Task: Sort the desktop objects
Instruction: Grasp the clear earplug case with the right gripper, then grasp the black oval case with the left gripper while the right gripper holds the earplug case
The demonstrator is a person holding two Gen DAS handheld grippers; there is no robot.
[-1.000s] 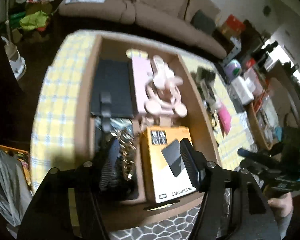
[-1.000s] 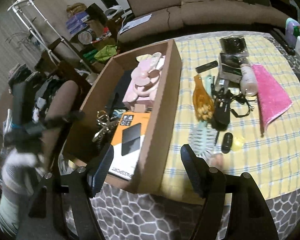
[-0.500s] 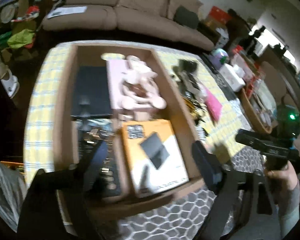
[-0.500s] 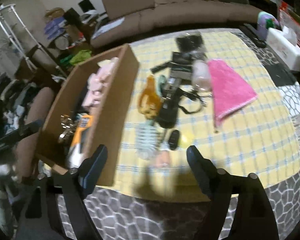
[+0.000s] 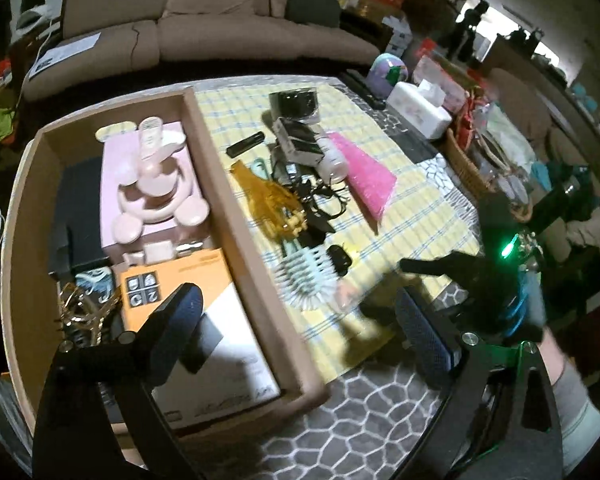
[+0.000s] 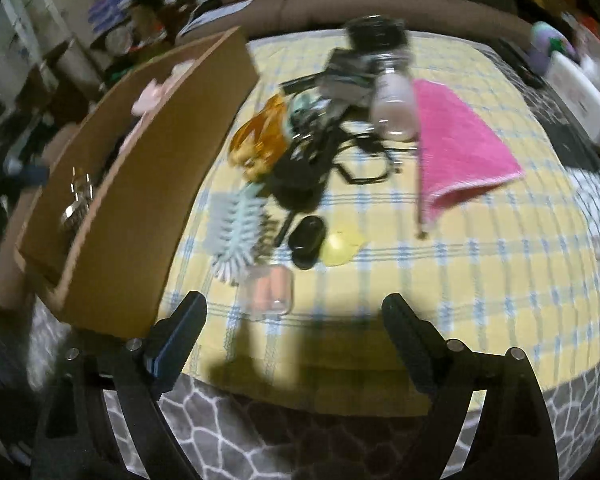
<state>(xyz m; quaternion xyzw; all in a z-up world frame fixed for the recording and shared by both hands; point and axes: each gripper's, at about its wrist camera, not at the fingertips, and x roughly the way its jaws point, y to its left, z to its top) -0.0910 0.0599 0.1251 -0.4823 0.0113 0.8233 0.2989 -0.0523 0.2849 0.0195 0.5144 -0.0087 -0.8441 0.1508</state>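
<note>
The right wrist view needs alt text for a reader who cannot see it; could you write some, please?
The open right gripper hovers over a yellow checked tablecloth strewn with a pale blue hairbrush, a pink cloth and tangled black cords. A cardboard box stands at left.

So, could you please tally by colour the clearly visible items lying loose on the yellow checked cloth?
Pink: 1, the pink towel
Amber: 1, the amber claw clip
Pale blue: 1, the pale blue bristle brush
Black: 1, the black oval case
Total: 4

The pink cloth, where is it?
The pink cloth lies flat on the yellow checked tablecloth, right of the pile in the right wrist view, next to the white bottle.
</note>
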